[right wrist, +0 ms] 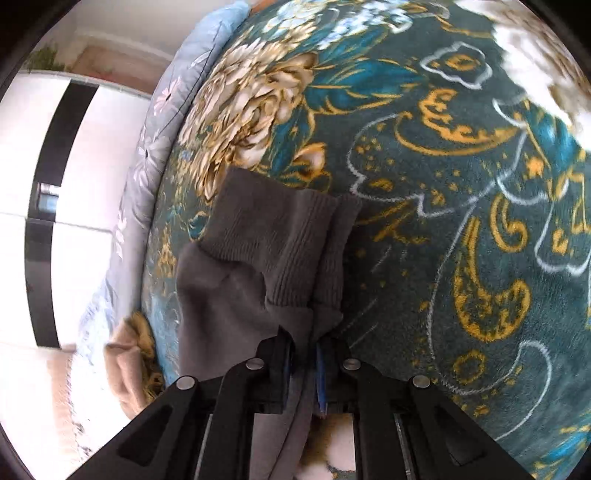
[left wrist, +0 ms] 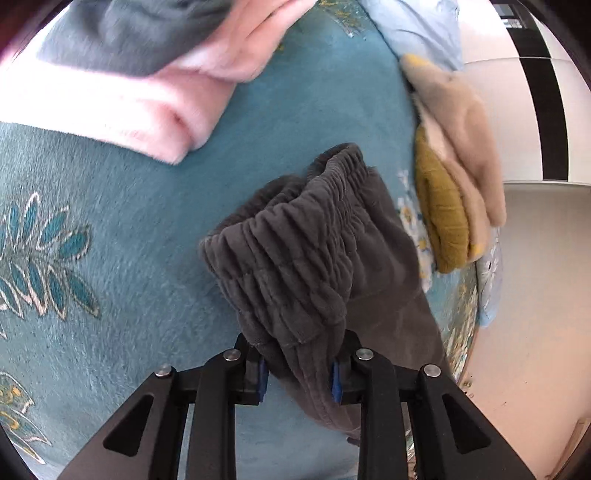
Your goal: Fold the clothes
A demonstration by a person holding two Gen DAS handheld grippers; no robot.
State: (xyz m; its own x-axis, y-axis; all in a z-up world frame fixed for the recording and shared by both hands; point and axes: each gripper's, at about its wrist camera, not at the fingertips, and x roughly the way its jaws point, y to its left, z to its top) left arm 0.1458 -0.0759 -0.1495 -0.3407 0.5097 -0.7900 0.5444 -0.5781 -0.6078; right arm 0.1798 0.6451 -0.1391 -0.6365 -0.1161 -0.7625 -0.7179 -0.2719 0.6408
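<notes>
Dark grey fleece trousers (left wrist: 306,251) lie bunched on a teal floral blanket (left wrist: 122,229). In the left wrist view my left gripper (left wrist: 299,373) is shut on the gathered elastic waistband, with fabric filling the gap between its blue pads. In the right wrist view my right gripper (right wrist: 304,363) is shut on the same grey trousers (right wrist: 258,258) just below the ribbed leg cuffs, which stand up in front of the fingers. The rest of the garment hangs below both grippers, out of sight.
A pink fleece garment (left wrist: 122,107) with a grey one (left wrist: 133,33) on top lies at the upper left. A beige and mustard folded pile (left wrist: 454,173) sits at the blanket's right edge, seen also as the beige pile (right wrist: 125,373). A light blue quilt (right wrist: 155,122) borders the blanket; pale floor (left wrist: 532,295) lies beyond.
</notes>
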